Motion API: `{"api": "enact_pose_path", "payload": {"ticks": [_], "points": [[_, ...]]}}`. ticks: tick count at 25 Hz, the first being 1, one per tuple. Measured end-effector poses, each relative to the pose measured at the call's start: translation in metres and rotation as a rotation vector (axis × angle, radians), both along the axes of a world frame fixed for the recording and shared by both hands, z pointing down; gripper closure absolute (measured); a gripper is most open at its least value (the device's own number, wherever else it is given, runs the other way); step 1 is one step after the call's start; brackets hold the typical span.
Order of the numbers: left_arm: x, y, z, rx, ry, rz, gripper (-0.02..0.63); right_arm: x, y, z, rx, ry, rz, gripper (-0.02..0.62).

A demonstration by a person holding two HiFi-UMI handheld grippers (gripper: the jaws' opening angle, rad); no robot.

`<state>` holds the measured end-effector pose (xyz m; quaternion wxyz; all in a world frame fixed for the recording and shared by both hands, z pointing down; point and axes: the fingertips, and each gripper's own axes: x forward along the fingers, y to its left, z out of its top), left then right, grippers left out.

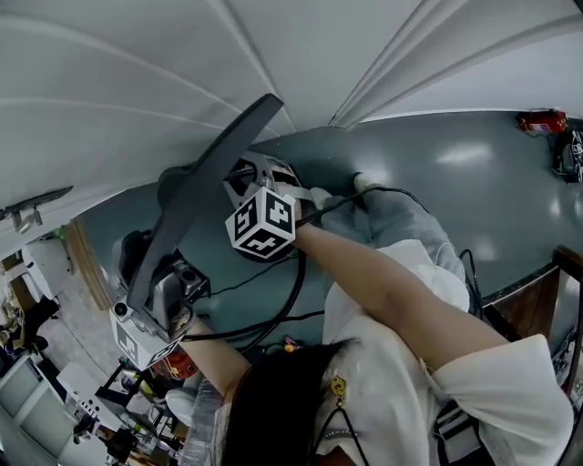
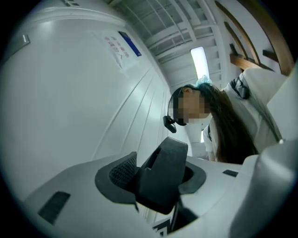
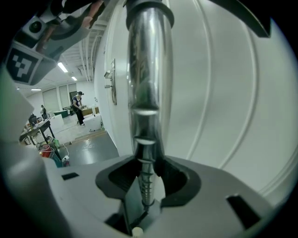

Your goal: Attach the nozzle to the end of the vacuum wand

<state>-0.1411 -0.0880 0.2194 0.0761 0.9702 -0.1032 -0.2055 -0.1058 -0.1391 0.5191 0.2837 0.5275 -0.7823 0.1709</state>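
In the head view a long dark grey nozzle [image 1: 205,191] slants up from my left gripper [image 1: 173,278] at the lower left, past the right gripper. The left gripper view shows one chunky end of the nozzle [image 2: 165,162] filling the gap of the left gripper [image 2: 156,179], against the ribbed pad [image 2: 123,169]. My right gripper [image 1: 248,177] sits in the middle, behind its marker cube. It is shut on the chrome vacuum wand [image 3: 146,83], which runs from the right gripper [image 3: 148,176] up to a dark collar [image 3: 149,9]. Whether nozzle and wand are joined is hidden.
A white panelled wall [image 1: 137,82] curves close in front. Grey floor [image 1: 474,182] lies to the right, with a red object [image 1: 539,121] at its far edge. Black cables [image 1: 293,291] hang by the person's arm. A door handle [image 3: 111,80] and distant people [image 3: 77,107] show in the right gripper view.
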Motion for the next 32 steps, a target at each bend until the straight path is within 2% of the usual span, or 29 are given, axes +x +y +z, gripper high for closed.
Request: {"api": "enact_pose_path", "payload": {"ticks": [3,6,9,11,13,17,19,25,28,30,32], "points": [[0.005,0.003,0.001,-0.007,-0.010,-0.115,0.413,-0.001,-0.001,0.001,-0.008,0.003,0.000,0.436],[0.008,0.003,0.001,-0.013,-0.024,-0.186,0.413,-0.003,-0.001,0.002,-0.010,0.008,-0.004,0.436],[0.027,0.004,0.003,0.076,-0.161,-0.267,0.413,-0.007,-0.003,0.002,-0.017,0.008,0.002,0.436],[0.039,0.008,0.005,0.120,-0.204,-0.299,0.413,-0.010,-0.004,0.003,-0.023,0.000,0.012,0.436],[0.037,0.007,0.004,0.083,-0.149,-0.302,0.411,-0.007,-0.004,0.003,-0.025,-0.004,0.018,0.436],[0.016,-0.003,0.000,-0.039,0.031,-0.292,0.410,0.001,-0.005,0.004,-0.022,-0.009,0.020,0.436],[0.010,-0.007,0.000,-0.077,0.080,-0.288,0.410,0.001,-0.006,0.004,-0.021,-0.015,0.017,0.436],[0.015,-0.006,0.001,-0.078,0.060,-0.263,0.408,0.003,-0.007,0.003,-0.019,-0.023,0.020,0.436],[0.013,-0.007,-0.002,-0.096,0.094,-0.264,0.400,0.003,-0.007,0.004,-0.020,-0.025,0.014,0.436],[0.012,-0.005,-0.007,-0.096,0.118,-0.261,0.367,0.002,-0.007,0.004,-0.024,-0.026,0.011,0.436],[0.013,-0.004,-0.011,-0.074,0.102,-0.278,0.342,0.002,-0.007,0.003,-0.026,-0.025,0.012,0.436]]}}
